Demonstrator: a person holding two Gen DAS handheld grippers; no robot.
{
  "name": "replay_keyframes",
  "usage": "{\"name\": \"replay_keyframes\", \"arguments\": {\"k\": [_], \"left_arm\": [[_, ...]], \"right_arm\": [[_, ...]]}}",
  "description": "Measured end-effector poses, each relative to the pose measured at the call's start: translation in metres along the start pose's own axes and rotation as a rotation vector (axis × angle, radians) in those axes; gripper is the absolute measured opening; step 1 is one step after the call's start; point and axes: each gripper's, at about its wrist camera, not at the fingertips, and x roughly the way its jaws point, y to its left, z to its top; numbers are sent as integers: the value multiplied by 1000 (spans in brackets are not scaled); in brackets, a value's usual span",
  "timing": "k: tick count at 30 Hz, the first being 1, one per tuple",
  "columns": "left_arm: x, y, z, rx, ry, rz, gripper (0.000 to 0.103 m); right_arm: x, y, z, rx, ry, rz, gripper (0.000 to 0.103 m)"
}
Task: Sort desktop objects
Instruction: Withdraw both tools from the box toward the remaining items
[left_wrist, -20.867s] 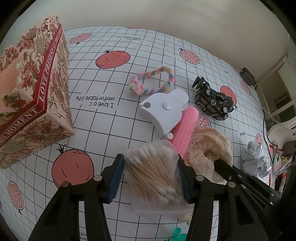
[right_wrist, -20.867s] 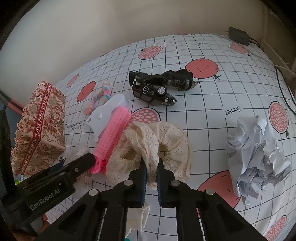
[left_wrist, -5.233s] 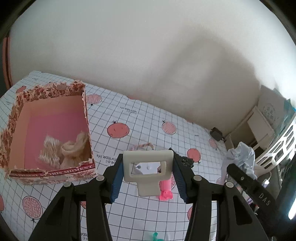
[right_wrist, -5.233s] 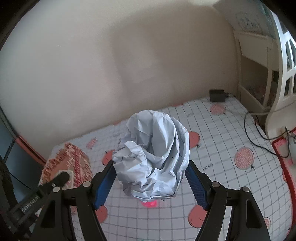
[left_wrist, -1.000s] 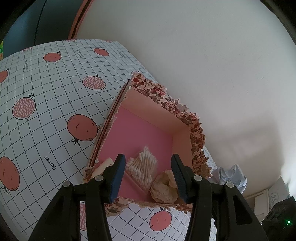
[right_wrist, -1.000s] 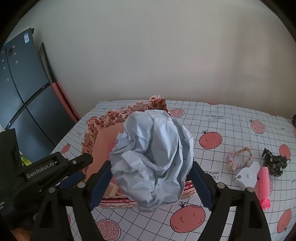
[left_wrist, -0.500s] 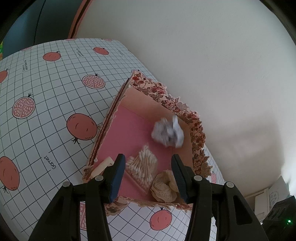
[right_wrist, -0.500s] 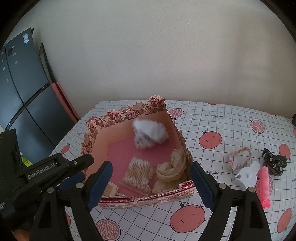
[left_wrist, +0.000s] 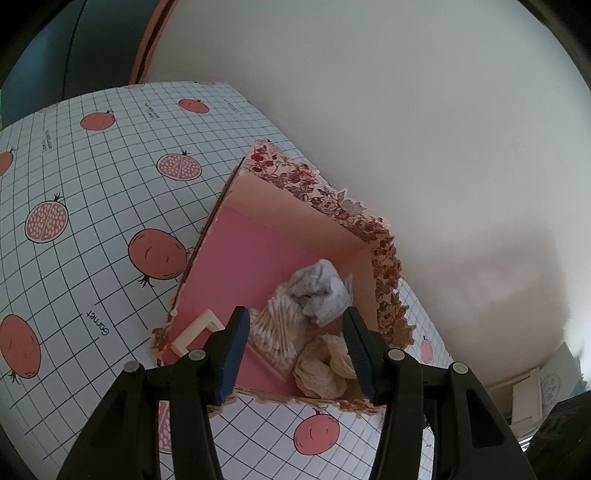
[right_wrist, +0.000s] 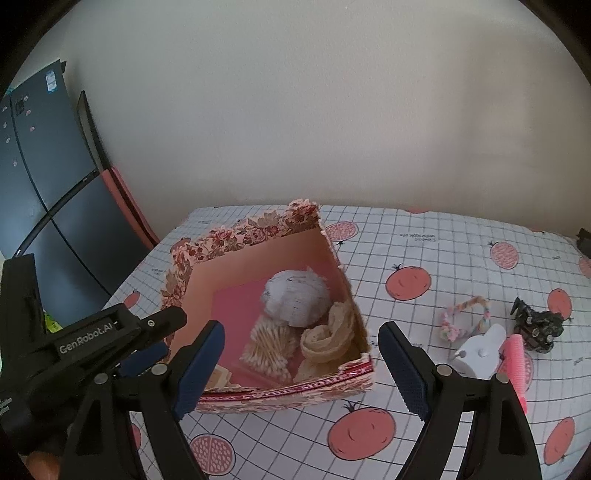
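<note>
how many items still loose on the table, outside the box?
4, all right of the box: braided ring, toy car, white plastic piece, pink roller. The right gripper's finger may hide more.

The floral-patterned box (right_wrist: 258, 236) is pink inside; the tablecloth (right_wrist: 443, 266) is a white grid with red pomegranates.

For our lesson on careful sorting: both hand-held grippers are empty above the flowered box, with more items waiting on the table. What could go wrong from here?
1. The paper ball sits loosely on the cotton swabs and could roll when more items drop into the box.
2. The white holder, pink roller and toy car lie crowded together, so grabbing one may knock its neighbours.
3. The box's right corner is filling up, so later items may pile unevenly.
</note>
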Motion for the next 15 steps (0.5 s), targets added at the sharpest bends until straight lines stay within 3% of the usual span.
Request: {"name": "replay_keyframes", "arguments": {"k": [15], "left_arm": [[-2, -51, -21, 147, -5, -6, 59]], "right_arm": [[-60, -64, 11, 28, -66, -128, 87]]}}
